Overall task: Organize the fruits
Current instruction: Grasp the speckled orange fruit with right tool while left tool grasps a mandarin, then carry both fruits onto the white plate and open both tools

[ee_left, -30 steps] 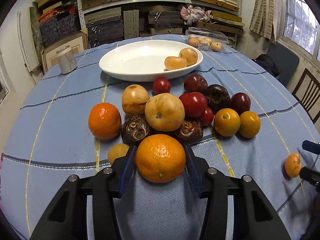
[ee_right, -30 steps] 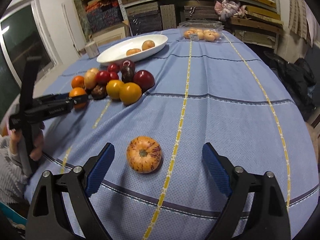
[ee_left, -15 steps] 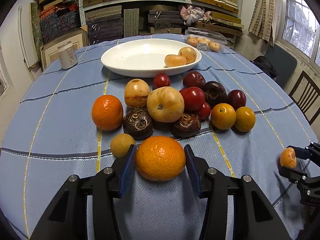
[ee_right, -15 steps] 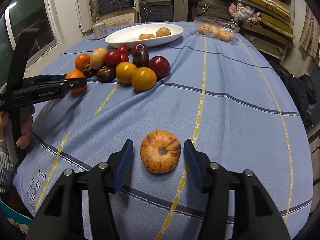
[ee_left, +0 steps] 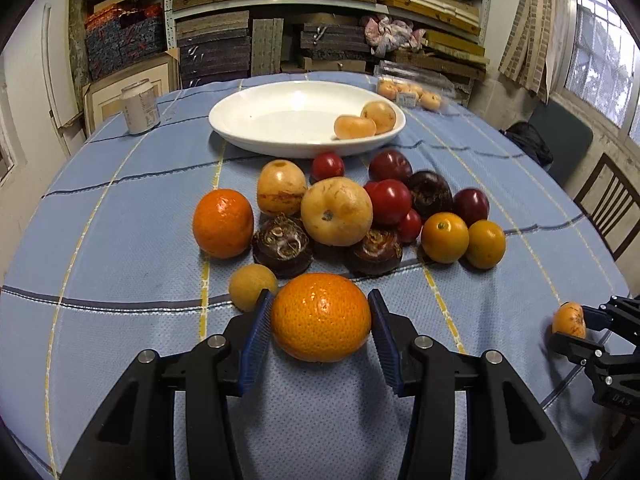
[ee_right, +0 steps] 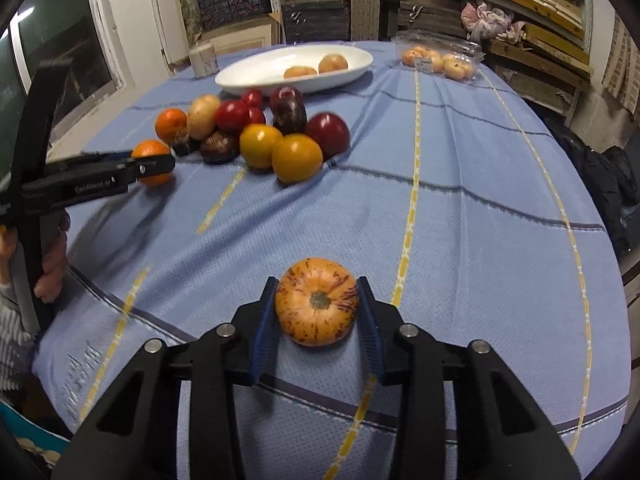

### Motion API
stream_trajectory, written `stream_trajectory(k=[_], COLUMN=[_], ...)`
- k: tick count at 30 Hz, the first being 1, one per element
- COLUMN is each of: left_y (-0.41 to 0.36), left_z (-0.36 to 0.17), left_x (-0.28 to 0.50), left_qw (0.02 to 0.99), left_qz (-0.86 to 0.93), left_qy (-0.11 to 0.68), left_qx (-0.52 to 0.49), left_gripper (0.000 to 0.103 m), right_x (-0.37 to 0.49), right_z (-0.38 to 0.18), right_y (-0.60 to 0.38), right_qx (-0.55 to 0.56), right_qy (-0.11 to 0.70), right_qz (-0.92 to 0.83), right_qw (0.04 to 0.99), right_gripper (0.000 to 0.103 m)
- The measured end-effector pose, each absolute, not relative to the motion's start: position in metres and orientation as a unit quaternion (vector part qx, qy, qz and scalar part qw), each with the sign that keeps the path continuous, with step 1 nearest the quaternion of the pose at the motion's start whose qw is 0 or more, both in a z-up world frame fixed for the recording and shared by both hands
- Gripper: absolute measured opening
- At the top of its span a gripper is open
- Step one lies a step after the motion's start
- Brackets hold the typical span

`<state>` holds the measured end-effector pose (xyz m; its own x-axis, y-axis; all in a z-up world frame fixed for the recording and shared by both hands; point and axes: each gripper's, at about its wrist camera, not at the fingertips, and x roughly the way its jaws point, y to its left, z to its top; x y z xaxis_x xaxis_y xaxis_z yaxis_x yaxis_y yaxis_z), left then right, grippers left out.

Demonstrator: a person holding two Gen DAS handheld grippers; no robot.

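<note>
My left gripper (ee_left: 319,297) is shut on a large orange (ee_left: 320,322) that rests on the blue tablecloth just in front of the fruit pile (ee_left: 336,212). In the right wrist view, my right gripper (ee_right: 317,282) is closing its jaws, and both blue pads touch the sides of a striped orange-yellow fruit (ee_right: 316,306) near the table's front edge. That fruit (ee_left: 569,319) and the right gripper's fingers (ee_left: 576,344) also show at the right edge of the left wrist view. Behind the pile, a white oval dish (ee_left: 240,128) holds two tan fruits (ee_left: 356,126).
A pale can (ee_left: 140,106) stands left of the dish and a clear box of small fruit (ee_left: 412,94) lies to its right. Stacked shelves fill the back and a chair (ee_left: 608,204) stands at the right. A person's hand (ee_right: 52,256) grips the left tool.
My right gripper's jaws have closed from wide apart onto the striped fruit. The left gripper has kept its hold on the orange and stayed almost still.
</note>
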<state>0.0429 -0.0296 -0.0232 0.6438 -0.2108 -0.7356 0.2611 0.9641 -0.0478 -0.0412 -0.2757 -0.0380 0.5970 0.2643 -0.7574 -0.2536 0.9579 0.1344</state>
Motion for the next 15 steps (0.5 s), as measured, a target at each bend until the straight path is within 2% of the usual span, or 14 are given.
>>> stream_trajectory(k=[7,11,15], left_y=[-0.018,-0.023,-0.028], left_z=[0.015,0.04,0.054], left_x=[0.062,0.096,0.14], left_qw=[0.919,0.928,0.932], left_qz=[-0.12,-0.101,-0.09], left_qy=[0.375,0.357,0.35], left_qx=[0.019,0.039,0.041], left_gripper=[0.049,0.049,0.049], right_x=[-0.015,0.026,0.075], right_z=[0.017,0.06,0.077], right_y=[-0.274,-0.266,-0.253], right_qx=[0.022,0.027,0.028], right_qy=[0.371,0.323,0.309], right_qz=[0.16,0.163,0.163], right_qw=[0.914,0.932,0.936], right_gripper=[0.038,0.038,0.038])
